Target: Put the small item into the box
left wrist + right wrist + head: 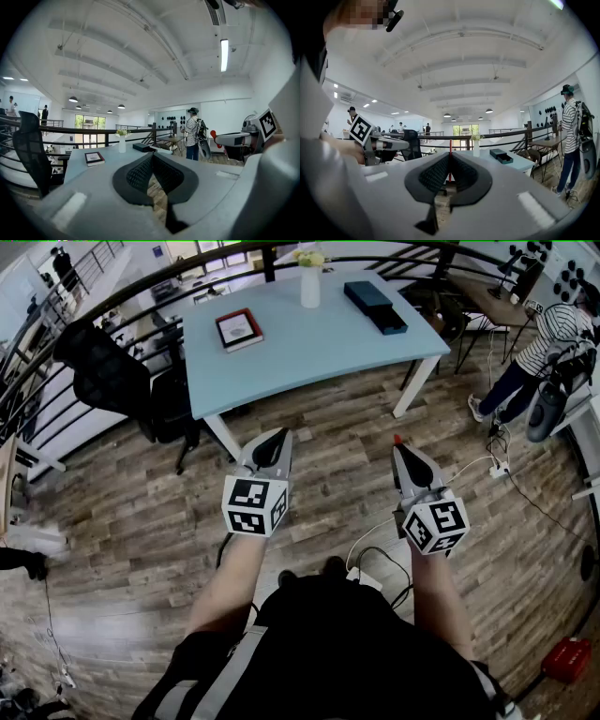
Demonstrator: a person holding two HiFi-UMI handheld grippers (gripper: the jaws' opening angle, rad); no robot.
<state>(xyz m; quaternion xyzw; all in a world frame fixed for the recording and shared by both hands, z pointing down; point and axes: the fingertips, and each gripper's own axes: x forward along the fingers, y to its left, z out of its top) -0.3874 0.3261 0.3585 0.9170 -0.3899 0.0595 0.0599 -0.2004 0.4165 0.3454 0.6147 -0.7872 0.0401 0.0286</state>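
From where I stand, the person is well back from the light blue table (pixel 309 362), with bare wooden floor between, so the step in hand looks like the carry. The right hand-held gripper (pixel 397 446) is pinching a small red item (pixel 397 439), which pokes out past the tips. The left hand-held gripper (pixel 279 437) is pressed together on nothing. I'd walk in toward the table's right end with a firm squeeze. Then I'd come down over the dark blue box (pixel 375 306), clear of the white vase (pixel 309 282) near it, and let go only once low inside. The item looks thin, stick-like and bright red, and easy to drop if the grip slackens. I can't tell what it's made of.
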